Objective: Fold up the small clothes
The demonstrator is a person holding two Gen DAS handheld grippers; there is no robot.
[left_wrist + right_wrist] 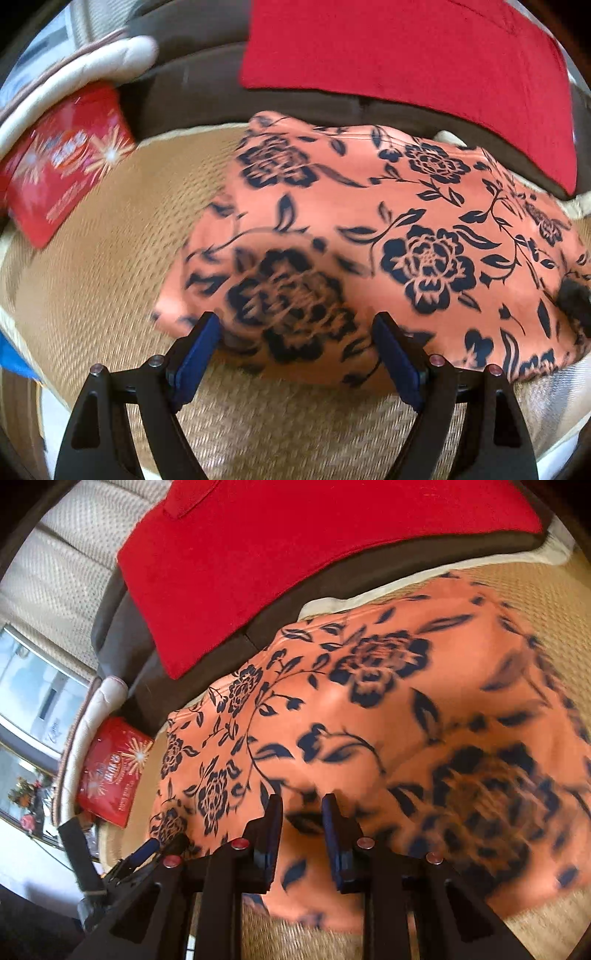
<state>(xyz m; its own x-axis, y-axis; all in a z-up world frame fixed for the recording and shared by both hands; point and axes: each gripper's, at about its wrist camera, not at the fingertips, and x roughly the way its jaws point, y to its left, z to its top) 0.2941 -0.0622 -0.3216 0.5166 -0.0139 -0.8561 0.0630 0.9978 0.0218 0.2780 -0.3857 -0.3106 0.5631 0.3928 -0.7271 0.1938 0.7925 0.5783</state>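
An orange garment with a dark floral print (pixel 388 229) lies spread on a woven mat (pixel 110 266), its near part blurred. My left gripper (pixel 297 328) hovers at the garment's near edge. Its jaws stand wide open and its blue pads (pixel 201 347) touch nothing. In the right wrist view the same garment (pixel 332 716) fills the middle. My right gripper (pixel 303 805) sits low over it with the jaws drawn narrow and orange cloth filling the gap between them. The left gripper's blue-padded tip (pixel 147 849) shows at the garment's left corner.
A red cushion (pixel 424 55) leans on the dark sofa back (pixel 192 85) behind the mat. A red printed packet (pixel 62 166) lies at the mat's left beside a cream padded edge (pixel 92 62). Bare mat (pixel 295 941) shows in front of the garment.
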